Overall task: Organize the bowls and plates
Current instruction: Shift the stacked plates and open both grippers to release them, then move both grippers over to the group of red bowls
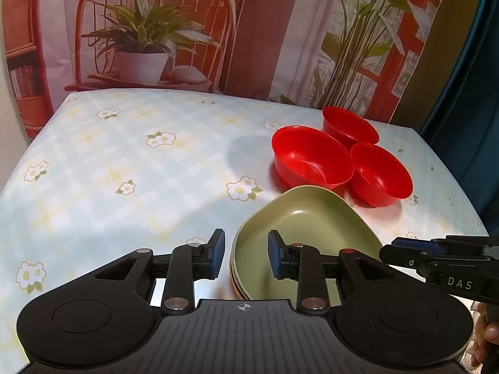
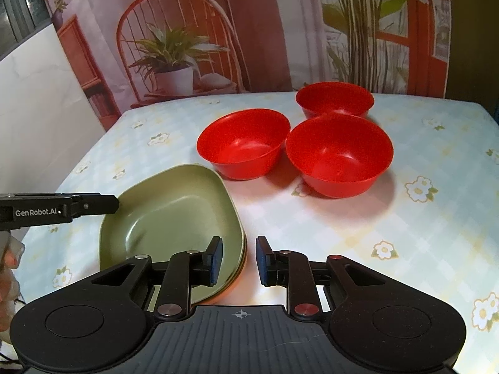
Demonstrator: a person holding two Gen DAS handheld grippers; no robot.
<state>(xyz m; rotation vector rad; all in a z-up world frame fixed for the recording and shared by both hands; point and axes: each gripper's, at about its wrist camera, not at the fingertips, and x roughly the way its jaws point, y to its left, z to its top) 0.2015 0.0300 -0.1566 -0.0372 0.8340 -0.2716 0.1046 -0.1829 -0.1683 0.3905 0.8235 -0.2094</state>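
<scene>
A stack of green plates (image 1: 315, 227) (image 2: 174, 215), with an orange one at the bottom, lies near the table's front. Three red bowls (image 1: 312, 159) (image 1: 349, 124) (image 1: 380, 174) stand separately behind it; in the right wrist view they show as the left bowl (image 2: 246, 143), the far bowl (image 2: 335, 98) and the near bowl (image 2: 340, 155). My left gripper (image 1: 246, 254) is open and empty, its jaws either side of the stack's left rim. My right gripper (image 2: 239, 260) is open and empty at the stack's right rim. Each gripper shows in the other's view (image 1: 436, 255) (image 2: 62, 207).
The table (image 1: 124, 171) has a pale checked cloth with flowers. A printed backdrop (image 1: 249, 31) of a chair and plants hangs behind it. A white wall (image 2: 37, 109) is at the left and a dark curtain (image 1: 467, 78) at the right.
</scene>
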